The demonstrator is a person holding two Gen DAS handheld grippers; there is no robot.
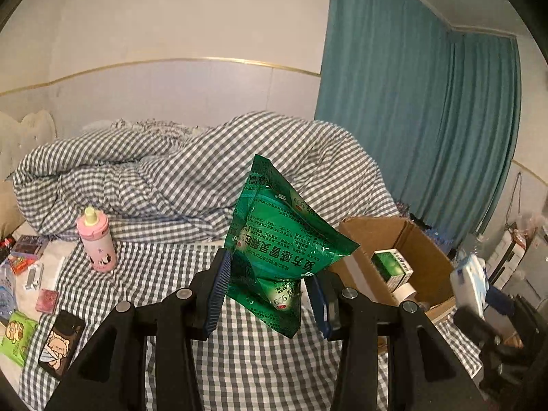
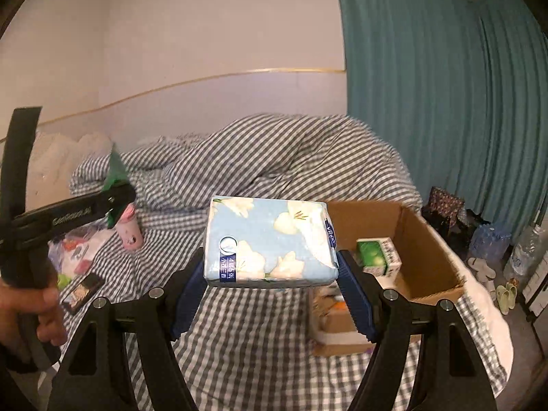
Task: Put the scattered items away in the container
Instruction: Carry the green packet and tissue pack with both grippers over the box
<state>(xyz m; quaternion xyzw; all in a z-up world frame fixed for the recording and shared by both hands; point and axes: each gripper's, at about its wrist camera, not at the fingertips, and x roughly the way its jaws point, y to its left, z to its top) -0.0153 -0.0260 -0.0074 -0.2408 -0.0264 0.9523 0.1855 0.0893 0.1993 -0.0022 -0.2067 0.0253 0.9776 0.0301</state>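
Above the checked bed, both grippers' jaws were clamped: left gripper on a light, slippery green foil packet, right gripper squeezing a soft flowery tissue pack by its ends.

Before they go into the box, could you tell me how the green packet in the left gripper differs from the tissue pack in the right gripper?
The green packet is a crinkled, glossy pouch standing tilted; the tissue pack is a pale blue, flower-printed block held level. Both are lifted clear of the bed, gripped between jaws.

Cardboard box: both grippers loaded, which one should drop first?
Right, probably. The right gripper holds the tissue pack right beside the cardboard box. The left gripper, holding the green sachets, sits farther toward the pink bottle.
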